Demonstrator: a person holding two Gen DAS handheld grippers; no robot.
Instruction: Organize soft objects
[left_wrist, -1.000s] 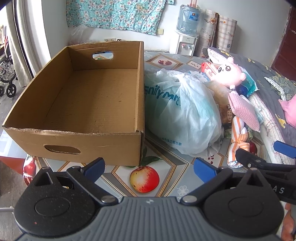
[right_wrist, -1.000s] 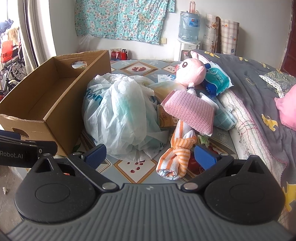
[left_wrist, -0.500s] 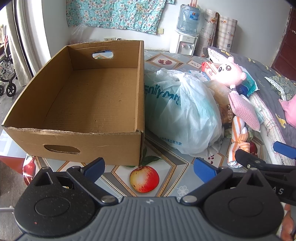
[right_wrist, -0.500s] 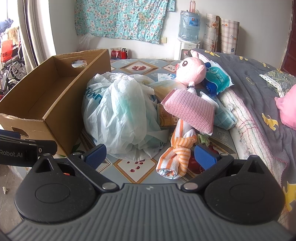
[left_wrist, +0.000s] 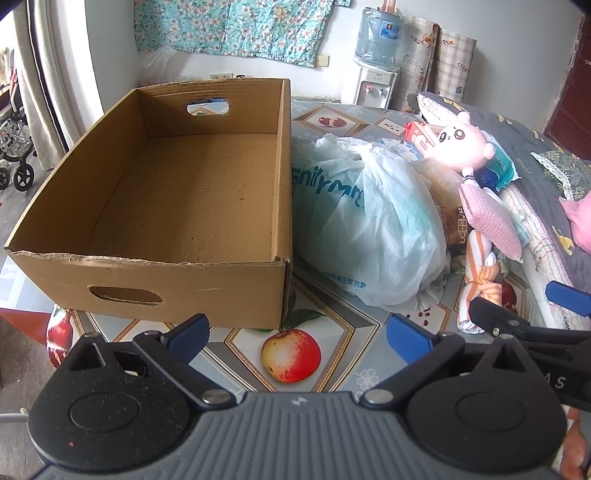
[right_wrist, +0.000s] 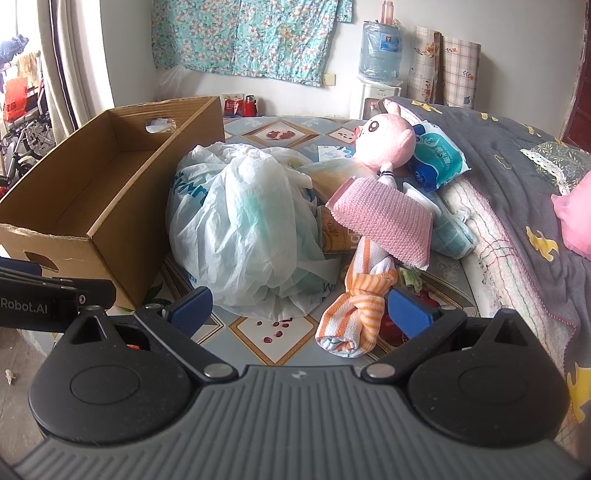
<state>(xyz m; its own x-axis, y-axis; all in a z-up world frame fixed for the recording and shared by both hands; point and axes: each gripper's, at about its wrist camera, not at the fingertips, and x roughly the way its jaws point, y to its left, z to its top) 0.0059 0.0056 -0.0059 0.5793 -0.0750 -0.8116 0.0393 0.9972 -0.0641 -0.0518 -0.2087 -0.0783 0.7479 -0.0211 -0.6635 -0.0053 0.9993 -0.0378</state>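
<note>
An empty cardboard box stands on the left of the fruit-patterned table. Beside it lies a stuffed pale plastic bag. Further right lie a pink plush doll, a pink knit cloth and a knotted orange-striped towel. My left gripper is open near the box's front corner. My right gripper is open, its right finger just beside the striped towel.
A grey quilt covers the bed on the right, with a blue tissue pack by the doll. A water dispenser and a floral curtain are at the back wall. A wheelchair stands far left.
Both grippers have edged slightly forward toward the table; nothing on the table has moved, and both stay open.
</note>
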